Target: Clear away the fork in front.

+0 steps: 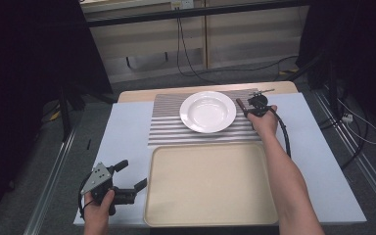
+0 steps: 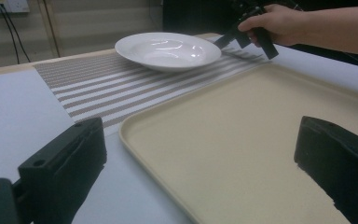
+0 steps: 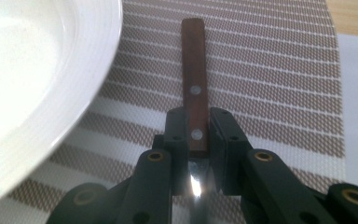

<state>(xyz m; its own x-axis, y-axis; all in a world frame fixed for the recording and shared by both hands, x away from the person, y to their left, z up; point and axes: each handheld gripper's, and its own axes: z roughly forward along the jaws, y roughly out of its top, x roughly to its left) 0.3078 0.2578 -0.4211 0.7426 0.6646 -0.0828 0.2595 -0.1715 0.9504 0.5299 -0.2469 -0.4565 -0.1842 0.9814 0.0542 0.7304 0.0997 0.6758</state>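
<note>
Knife: one wooden-handled knife [image 3: 195, 93], clamped by the right gripper [image 3: 196, 135] where handle meets blade; handle runs away from the jaws toward 12 o'clock in the right gripper view, shiny blade trails back under the gripper body.
Knife location: over the striped placemat [image 1: 166, 128], just off the plate's [image 1: 207, 111] rim at its 3 o'clock on the high view; whether it rests on the mat or hangs just above cannot be told.
Right gripper: jaws narrow, pads pressing both sides of the handle.
Key relation: knife's long axis lies roughly alongside the plate edge; judged next move is a set-down or lift beside the plate, with the right hand the near one.
Left gripper [image 1: 127, 178]: jaws wide, holding nothing, at 9 o'clock of the tray [image 1: 210, 183], well apart from the knife.
Count: one knife, one plate, one placemat, one tray, two grippers.
</note>
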